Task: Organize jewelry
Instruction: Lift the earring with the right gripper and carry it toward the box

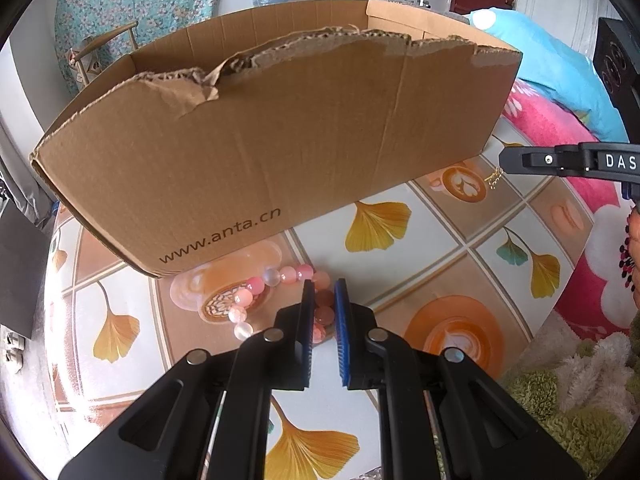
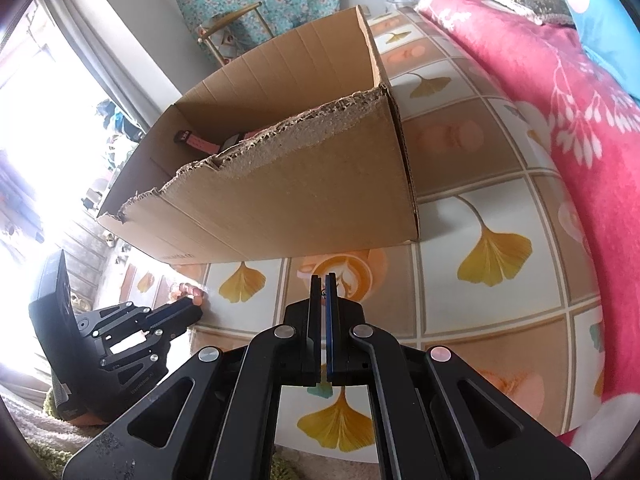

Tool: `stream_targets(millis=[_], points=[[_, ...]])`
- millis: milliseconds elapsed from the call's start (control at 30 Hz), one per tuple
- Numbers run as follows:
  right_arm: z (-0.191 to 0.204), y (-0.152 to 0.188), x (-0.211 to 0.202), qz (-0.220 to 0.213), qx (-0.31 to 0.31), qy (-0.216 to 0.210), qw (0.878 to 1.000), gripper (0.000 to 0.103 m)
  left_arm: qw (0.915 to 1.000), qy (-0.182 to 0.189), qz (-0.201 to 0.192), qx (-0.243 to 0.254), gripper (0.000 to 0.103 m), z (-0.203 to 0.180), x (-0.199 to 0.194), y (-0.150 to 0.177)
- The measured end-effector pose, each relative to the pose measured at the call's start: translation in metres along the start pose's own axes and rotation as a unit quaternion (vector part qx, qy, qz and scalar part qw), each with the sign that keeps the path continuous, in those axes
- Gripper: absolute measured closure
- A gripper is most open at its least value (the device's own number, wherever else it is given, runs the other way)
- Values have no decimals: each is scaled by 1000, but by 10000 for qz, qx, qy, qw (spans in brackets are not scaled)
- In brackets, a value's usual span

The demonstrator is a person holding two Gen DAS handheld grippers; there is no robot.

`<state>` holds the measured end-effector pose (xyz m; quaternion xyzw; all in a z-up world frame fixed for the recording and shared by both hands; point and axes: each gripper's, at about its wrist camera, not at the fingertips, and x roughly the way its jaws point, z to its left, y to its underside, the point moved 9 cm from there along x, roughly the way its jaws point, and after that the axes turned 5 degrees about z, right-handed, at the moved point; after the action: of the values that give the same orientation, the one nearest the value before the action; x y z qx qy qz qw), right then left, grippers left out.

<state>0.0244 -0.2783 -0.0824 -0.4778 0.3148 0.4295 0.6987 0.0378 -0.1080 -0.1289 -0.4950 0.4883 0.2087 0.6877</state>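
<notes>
A bracelet of pink and clear beads (image 1: pixel 256 286) lies on the patterned tabletop just in front of the cardboard box (image 1: pixel 280 140). My left gripper (image 1: pixel 324 285) is shut on its near side, with beads pinched between the blue pads. The right wrist view shows the same left gripper (image 2: pixel 190 306) low at the left, beads (image 2: pixel 188 289) at its tip. My right gripper (image 2: pixel 322 280) is shut above the table, right of the box front. Seen from the left wrist, a small gold chain (image 1: pixel 494 178) dangles from the right gripper's tip (image 1: pixel 505 160). A pink-strapped watch (image 2: pixel 200 142) lies inside the box.
The box has a torn front rim (image 2: pixel 256 156) and fills the far half of the table (image 2: pixel 500 184). A pink floral blanket (image 2: pixel 560 92) and a blue pillow (image 1: pixel 560 60) lie to the right. A green shaggy rug (image 1: pixel 560 400) is at the near right, and a black speaker (image 1: pixel 616 60) at the far right.
</notes>
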Motion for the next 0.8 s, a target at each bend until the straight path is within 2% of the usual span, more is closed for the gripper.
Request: stream_targets(millis=[500, 633, 800], points=[[12, -3, -6, -83, -130, -24, 9999, 103, 9999, -11, -12, -143, 94, 4, -3, 3], [18, -4, -9, -114, -195, -29, 9997, 103, 9997, -30, -181, -182, 94, 7, -11, 2], [27, -8, -18, -246, -321, -29, 9992, 103, 9980, 125, -504, -371, 94, 17, -33, 2]])
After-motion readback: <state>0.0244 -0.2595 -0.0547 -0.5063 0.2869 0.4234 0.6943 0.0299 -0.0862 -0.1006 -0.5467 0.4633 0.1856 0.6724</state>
